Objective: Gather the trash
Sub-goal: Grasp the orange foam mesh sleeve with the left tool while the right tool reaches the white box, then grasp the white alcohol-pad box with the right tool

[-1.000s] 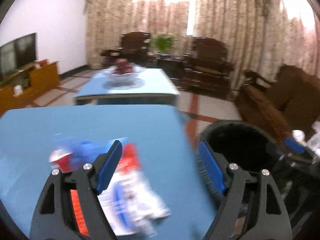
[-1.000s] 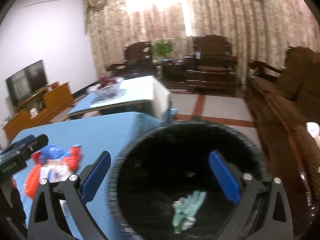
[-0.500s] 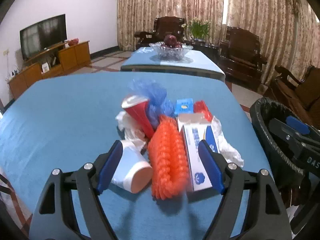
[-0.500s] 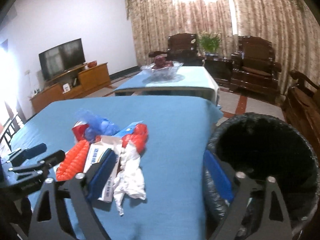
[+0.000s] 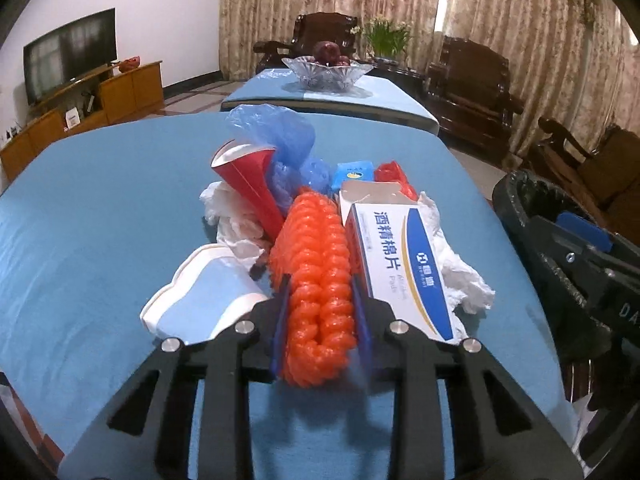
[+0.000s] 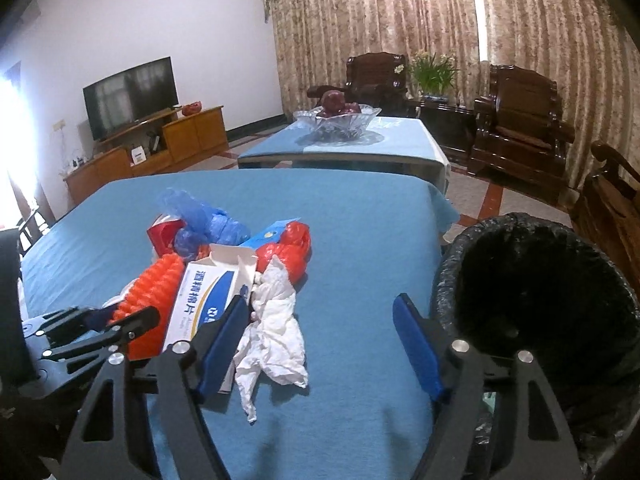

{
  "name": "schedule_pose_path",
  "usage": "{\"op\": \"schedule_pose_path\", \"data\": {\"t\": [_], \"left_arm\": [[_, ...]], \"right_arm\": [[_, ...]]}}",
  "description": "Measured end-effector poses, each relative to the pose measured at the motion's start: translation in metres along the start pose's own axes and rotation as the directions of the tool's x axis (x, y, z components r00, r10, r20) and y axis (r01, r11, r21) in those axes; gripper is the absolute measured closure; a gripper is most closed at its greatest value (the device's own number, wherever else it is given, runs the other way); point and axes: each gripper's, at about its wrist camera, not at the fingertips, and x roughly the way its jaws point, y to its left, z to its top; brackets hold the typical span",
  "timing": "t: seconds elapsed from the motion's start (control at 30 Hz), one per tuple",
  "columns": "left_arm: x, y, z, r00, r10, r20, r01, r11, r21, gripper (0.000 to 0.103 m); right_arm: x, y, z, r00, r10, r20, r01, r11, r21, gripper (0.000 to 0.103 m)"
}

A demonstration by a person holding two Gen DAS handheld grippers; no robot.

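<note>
Trash pile (image 5: 320,208) on blue table (image 5: 100,208): my left gripper (image 5: 320,320) clamps the orange foam net (image 5: 316,264); my right gripper (image 6: 320,344) gapes empty beside black bin (image 6: 536,292).

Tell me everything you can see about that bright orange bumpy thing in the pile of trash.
The orange foam net sleeve looks like soft, knobbly plastic mesh, a long tube lying flat on the blue tablecloth. The left gripper is shut on its near end, one pad pressing each side. The white and blue cardboard box lies close against one side, a crushed pale blue paper cup on the other.
</note>
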Motion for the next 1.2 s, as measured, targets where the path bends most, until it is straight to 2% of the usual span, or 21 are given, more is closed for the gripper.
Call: {"op": "schedule_pose_path", "data": {"t": [0.17,0.37,0.6,0.8,0.97,1.0,1.03,1.2], "left_arm": [[-0.024,0.000,0.003,0.997,0.018,0.074,-0.018,1.000,0.006,0.078],[-0.050,0.018,0.005,0.993,0.056,0.107,-0.055,0.998,-0.011,0.079],[-0.055,0.036,0.001,0.992,0.074,0.102,-0.073,0.997,-0.014,0.079],[-0.053,0.043,0.001,0.993,0.059,0.102,-0.055,0.997,-0.045,0.079],[-0.052,0.042,-0.001,0.993,0.051,0.104,-0.046,0.998,-0.048,0.079],[-0.052,0.043,-0.001,0.993,0.049,0.104,-0.044,0.998,-0.048,0.079],[-0.052,0.042,0.000,0.993,0.047,0.104,-0.042,0.998,-0.049,0.079],[-0.053,0.040,0.001,0.993,0.044,0.111,-0.040,0.998,-0.039,0.079]], "right_arm": [[0.000,0.011,-0.003,1.000,0.026,0.004,-0.026,1.000,0.001,0.032],[0.007,0.042,-0.008,0.997,0.076,0.004,-0.076,0.997,0.000,0.034],[0.034,0.080,-0.020,0.994,0.099,-0.043,-0.100,0.994,-0.037,0.036],[0.049,0.088,-0.026,0.993,0.080,-0.091,-0.086,0.995,-0.058,0.046],[0.049,0.091,-0.027,0.992,0.080,-0.101,-0.089,0.993,-0.082,0.048],[0.045,0.090,-0.025,0.992,0.086,-0.095,-0.093,0.992,-0.081,0.064],[0.043,0.089,-0.024,0.991,0.092,-0.097,-0.100,0.991,-0.085,0.089],[0.038,0.084,-0.016,0.990,0.081,-0.116,-0.093,0.990,-0.102,0.088]]}}
